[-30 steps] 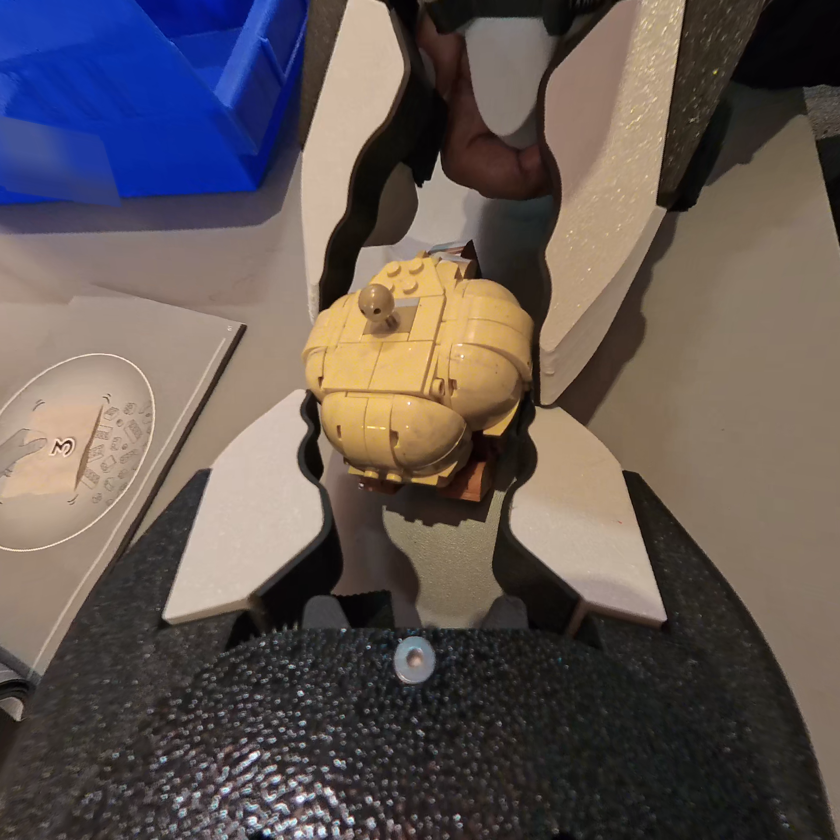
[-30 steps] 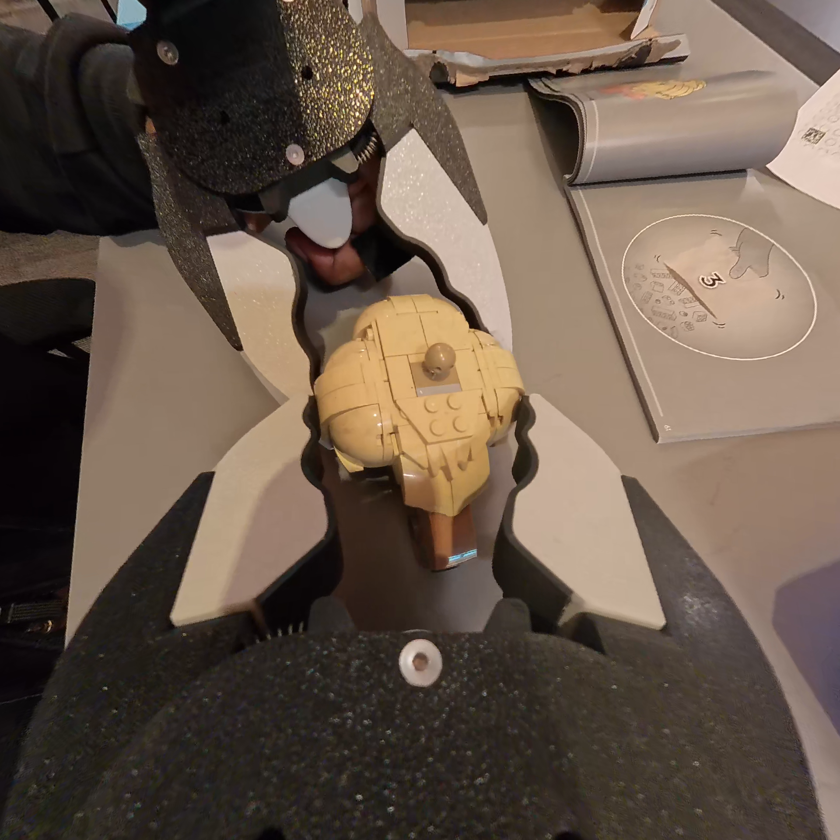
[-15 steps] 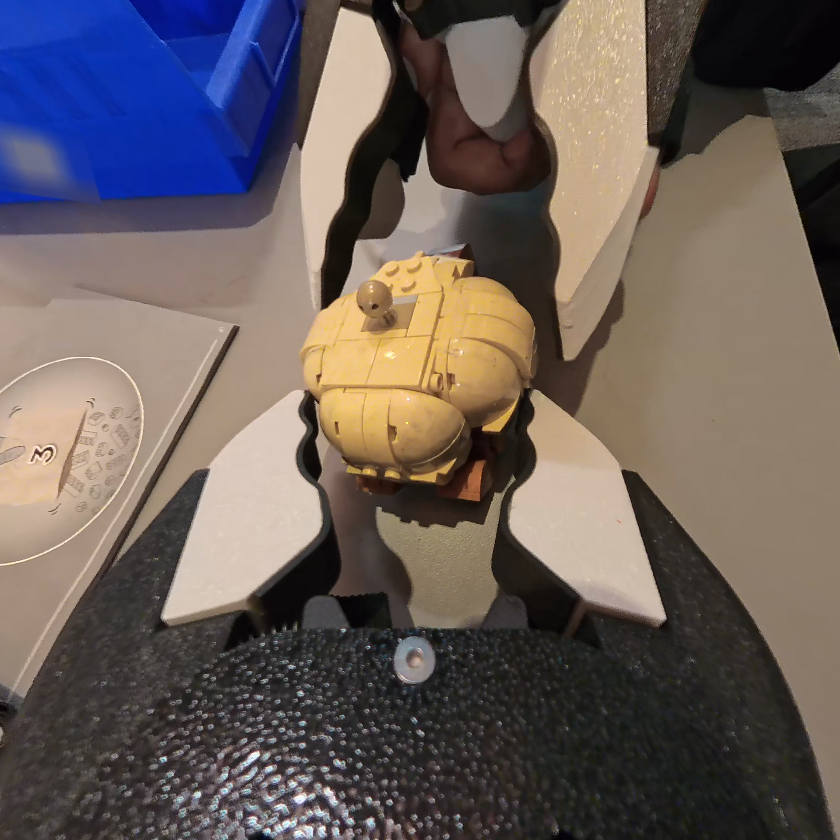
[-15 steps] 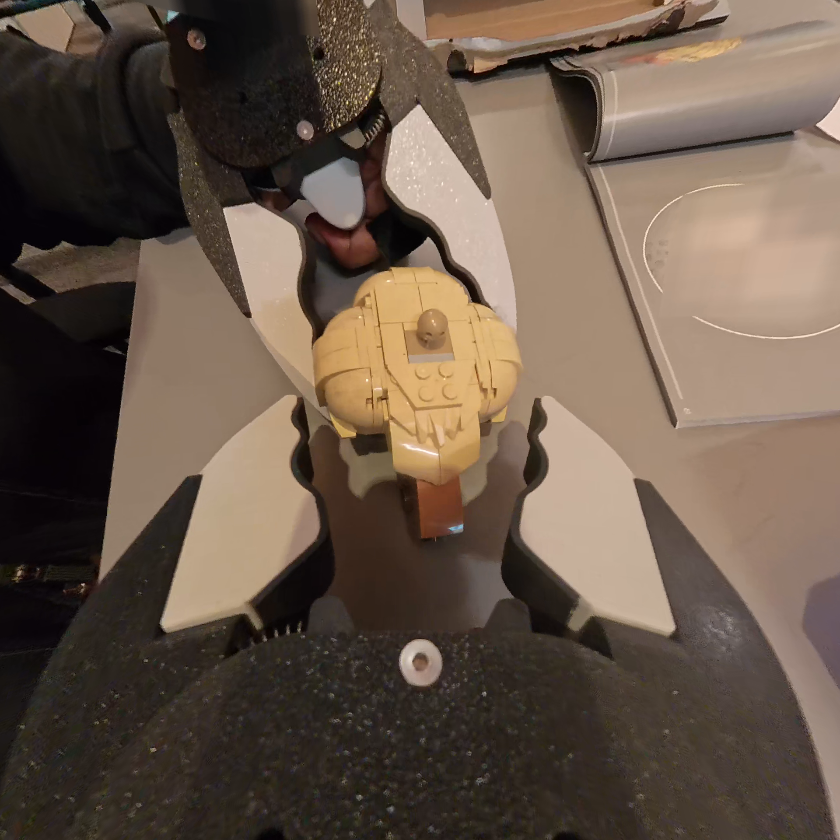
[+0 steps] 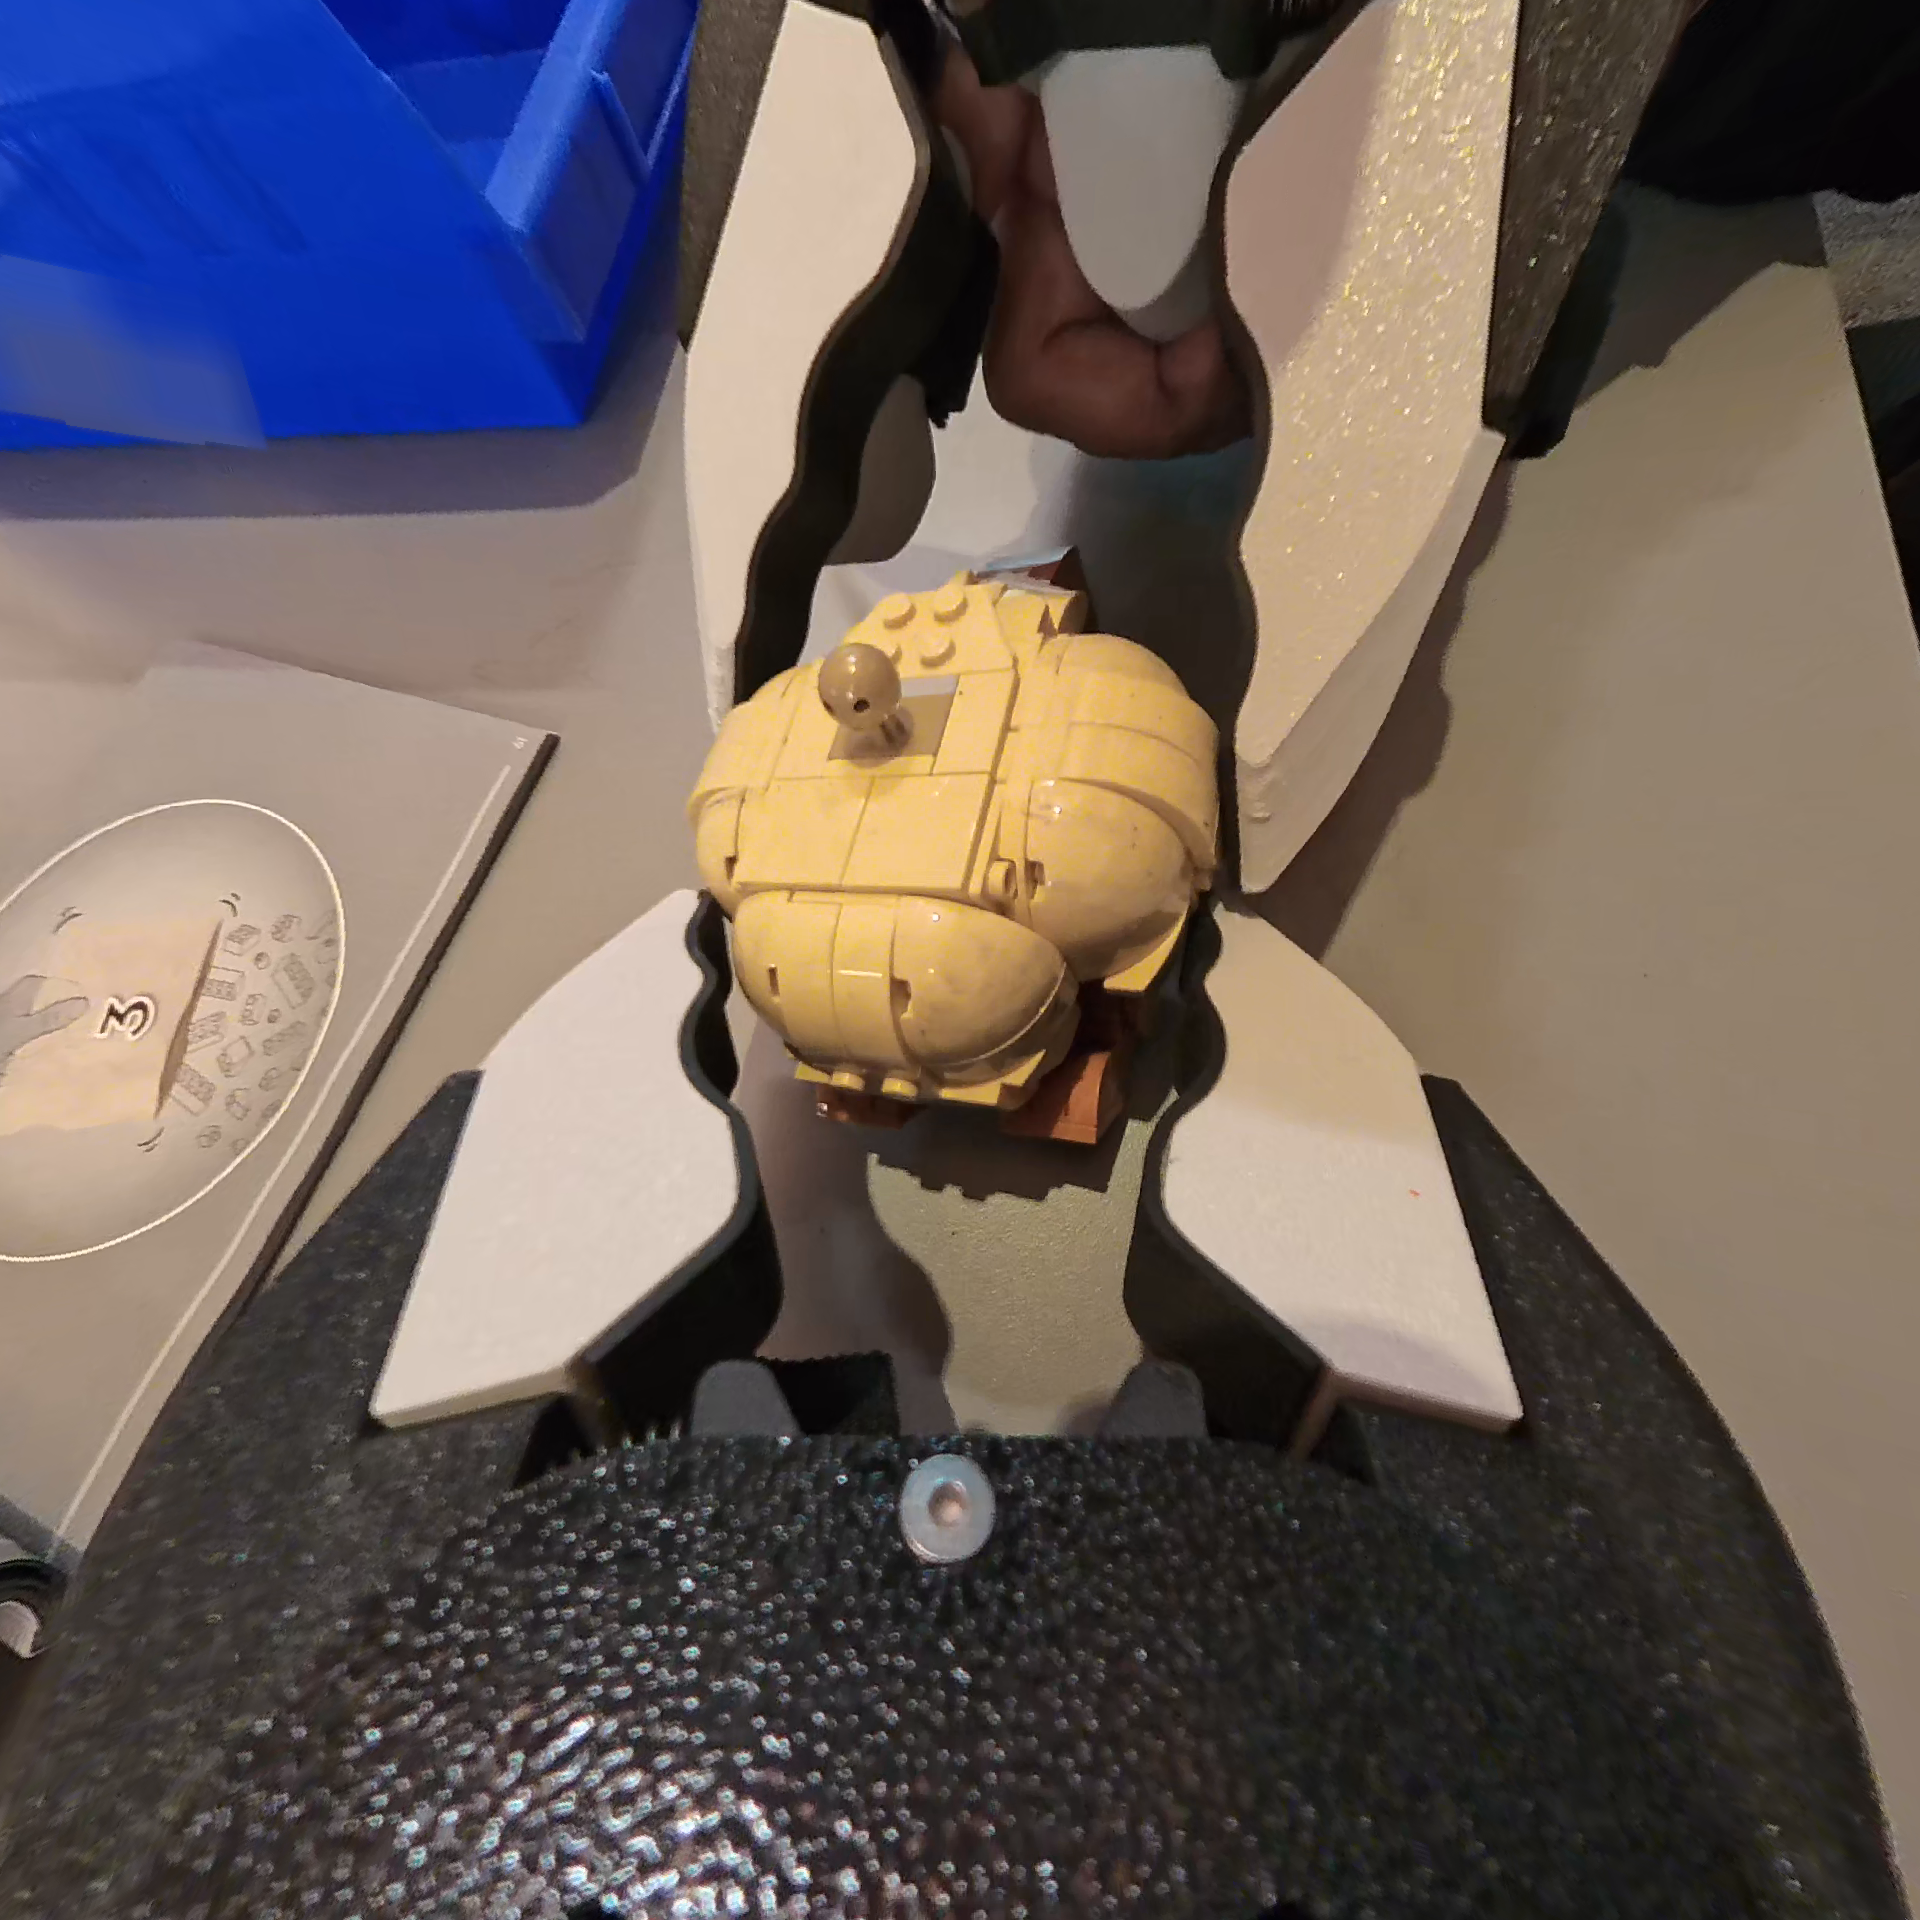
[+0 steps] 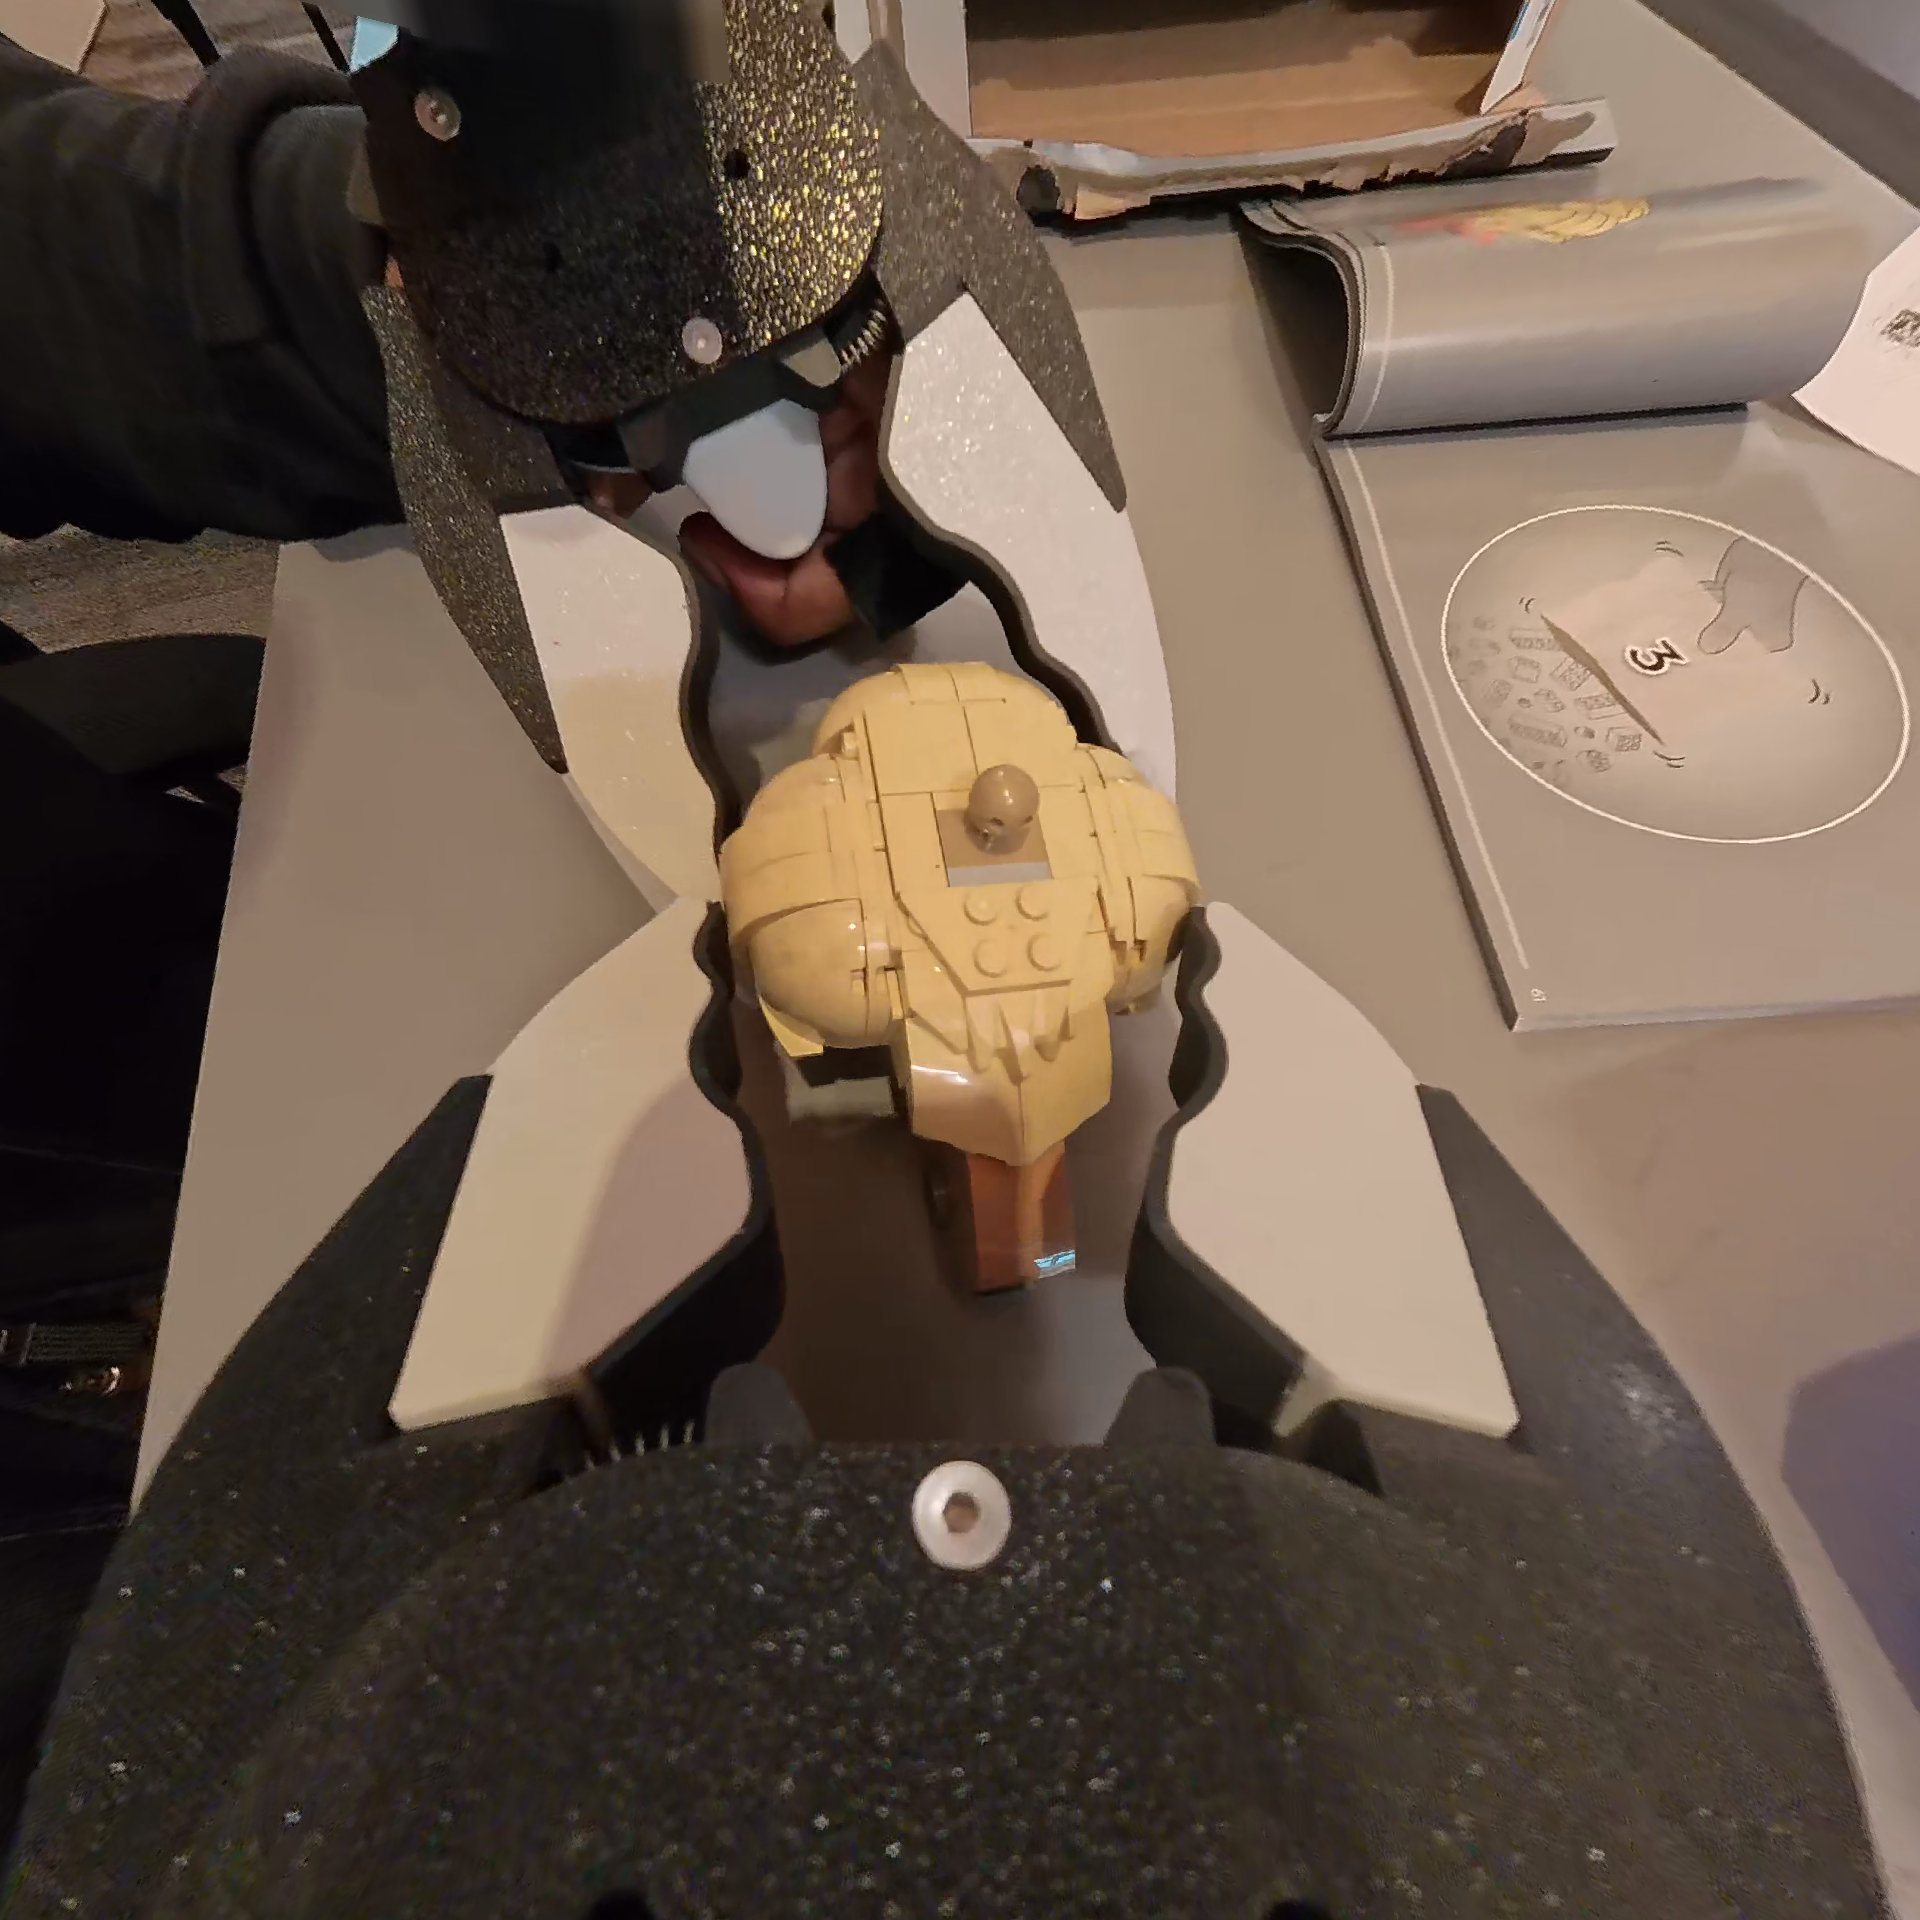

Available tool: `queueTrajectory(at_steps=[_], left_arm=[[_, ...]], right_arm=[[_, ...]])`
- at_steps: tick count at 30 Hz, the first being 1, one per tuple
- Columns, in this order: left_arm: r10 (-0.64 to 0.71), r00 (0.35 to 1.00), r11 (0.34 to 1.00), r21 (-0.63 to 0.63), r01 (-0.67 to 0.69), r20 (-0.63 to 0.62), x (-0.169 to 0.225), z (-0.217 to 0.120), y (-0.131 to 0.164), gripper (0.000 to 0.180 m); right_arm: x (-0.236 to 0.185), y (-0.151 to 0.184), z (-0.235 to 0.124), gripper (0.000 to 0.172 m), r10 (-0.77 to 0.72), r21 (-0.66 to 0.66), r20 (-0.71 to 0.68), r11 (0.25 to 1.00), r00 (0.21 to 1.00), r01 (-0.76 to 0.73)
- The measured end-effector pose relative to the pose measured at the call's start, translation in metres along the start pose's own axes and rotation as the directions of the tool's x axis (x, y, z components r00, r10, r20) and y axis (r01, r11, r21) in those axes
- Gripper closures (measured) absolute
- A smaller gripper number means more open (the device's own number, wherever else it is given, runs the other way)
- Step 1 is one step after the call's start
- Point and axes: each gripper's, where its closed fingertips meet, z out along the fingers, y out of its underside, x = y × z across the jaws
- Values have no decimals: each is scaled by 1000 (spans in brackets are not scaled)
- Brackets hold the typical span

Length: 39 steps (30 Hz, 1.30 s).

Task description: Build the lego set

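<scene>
1. Left wrist view: a tan brick model (image 5: 935, 862), rounded and topped by a small ball knob (image 5: 857, 681), sits between the tips of the left gripper (image 5: 951, 935). The jaws stand wide, spread to the model's width, with the dark wavy pads against both of its flanks.
2. Right wrist view: the right gripper (image 6: 951, 935) meets the same model from the opposite end. Its jaws are equally wide and its pads lie against the model's sides, with the model's brown base (image 6: 1013, 1216) pointing back between the fingers.
3. The two grippers face each other tip to tip, their white fingers nearly meeting around the model.
4. A hand (image 5: 1101, 364) shows behind the far gripper in the left wrist view, and a dark sleeve (image 6: 177, 312) in the right wrist view.
5. The grey table (image 5: 1610, 935) lies beneath the model, which throws a shadow on it.
6. An open grey booklet (image 5: 260, 987) lies left of the left gripper, with a blue bin (image 5: 312, 208) beyond it.
7. A torn cardboard box (image 6: 1226, 104) and a white paper sheet (image 6: 1881, 353) lie far ahead and right of the right gripper.
</scene>
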Motion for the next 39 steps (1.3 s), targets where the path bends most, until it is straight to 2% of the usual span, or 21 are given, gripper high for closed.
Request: queueTrajectory(at_steps=[19, 21, 25, 35, 39], left_arm=[[39, 999, 999, 1, -39, 28, -3, 1, 0, 98], [65, 997, 998, -3, -64, 33, -3, 0, 1, 98], [154, 986, 988, -18, -153, 65, -4, 1, 4, 98], [132, 990, 991, -7, -132, 44, -3, 0, 5, 99], [140, 989, 990, 2, -140, 39, -1, 0, 3, 96]], right_arm=[[2, 1, 1, 89, -38, -17, -26, 999, 999, 38], [1, 1, 0, 89, -52, -30, -15, 998, 999, 52], [-2, 3, 0, 79, -77, -75, 27, 994, 997, 79], [-3, 2, 11, 76, -160, -118, 42, 979, 986, 164], [-2, 4, 11, 79, -196, -142, 62, 969, 979, 203]])
